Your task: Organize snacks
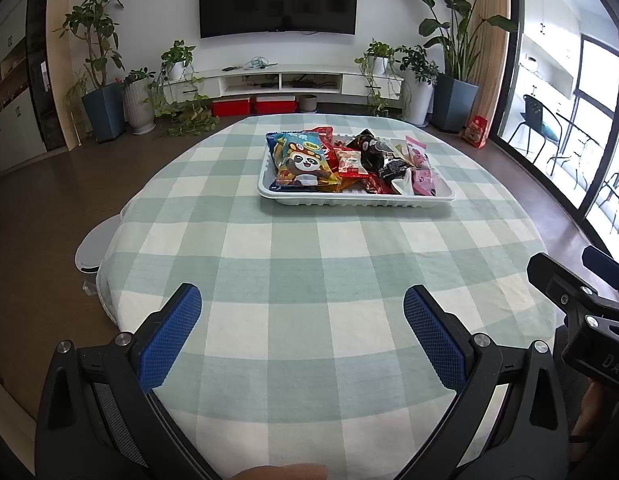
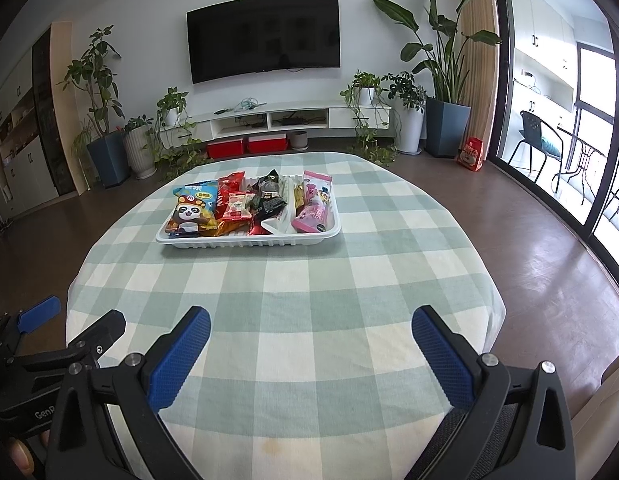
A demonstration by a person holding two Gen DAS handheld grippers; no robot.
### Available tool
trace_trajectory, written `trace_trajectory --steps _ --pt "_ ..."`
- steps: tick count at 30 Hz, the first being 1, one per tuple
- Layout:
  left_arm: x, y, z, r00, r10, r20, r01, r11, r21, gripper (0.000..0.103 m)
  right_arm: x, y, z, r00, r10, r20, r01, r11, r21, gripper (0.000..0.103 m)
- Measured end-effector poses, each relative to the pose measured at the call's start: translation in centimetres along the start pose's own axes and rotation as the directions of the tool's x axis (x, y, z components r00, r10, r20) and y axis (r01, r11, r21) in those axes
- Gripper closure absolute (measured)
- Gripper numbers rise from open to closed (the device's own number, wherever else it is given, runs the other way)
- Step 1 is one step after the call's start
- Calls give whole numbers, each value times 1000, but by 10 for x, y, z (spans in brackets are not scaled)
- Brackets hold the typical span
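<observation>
In the left wrist view, the left gripper [image 1: 302, 316] filled the bottom of the frame, its two blue-padded fingers [image 1: 169, 336] spread wide apart with nothing between them, above the near part of the green-and-white checked tablecloth [image 1: 293, 264]. A fingertip showed at the bottom edge. Above centre, well apart from the fingers, sat the white tray [image 1: 349, 199] on the cloth. Going across it from the left: a blue panda bag [image 1: 303, 160] lay on top at the tray's left end, a small red-and-white packet [image 1: 351, 163] sat beside it, black wrappers [image 1: 379, 151] lay in the middle, and a pink packet [image 1: 419, 162] leaned at the right end. At the right edge of the frame part of the other tool showed.

In the right wrist view, the left tool's black frame and one blue pad stood at the lower left edge. The right gripper [image 2: 310, 345] took up the bottom centre, its fingers [image 2: 443, 354] likewise held well apart and empty over the cloth. The same tray [image 2: 245, 242] appeared left of centre in the upper half, with the panda bag [image 2: 193, 210] at its left end and the pink packet [image 2: 315, 208] at its right. A wall-mounted television [image 2: 265, 36] hung at the top centre, potted plants [image 2: 437, 80] flanking the low cabinet below it.
</observation>
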State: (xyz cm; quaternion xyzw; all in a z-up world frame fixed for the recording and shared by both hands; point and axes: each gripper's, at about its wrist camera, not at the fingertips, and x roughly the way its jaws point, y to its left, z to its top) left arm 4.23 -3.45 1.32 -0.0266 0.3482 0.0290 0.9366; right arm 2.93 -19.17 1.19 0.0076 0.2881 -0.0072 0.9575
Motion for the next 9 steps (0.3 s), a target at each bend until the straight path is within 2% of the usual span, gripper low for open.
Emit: trace_trajectory --steps 9 --pt "-3 -8 -9 1000 -3 12 3 1000 14 0 -4 0 -6 1000 3 -7 -3 1000 -3 0"
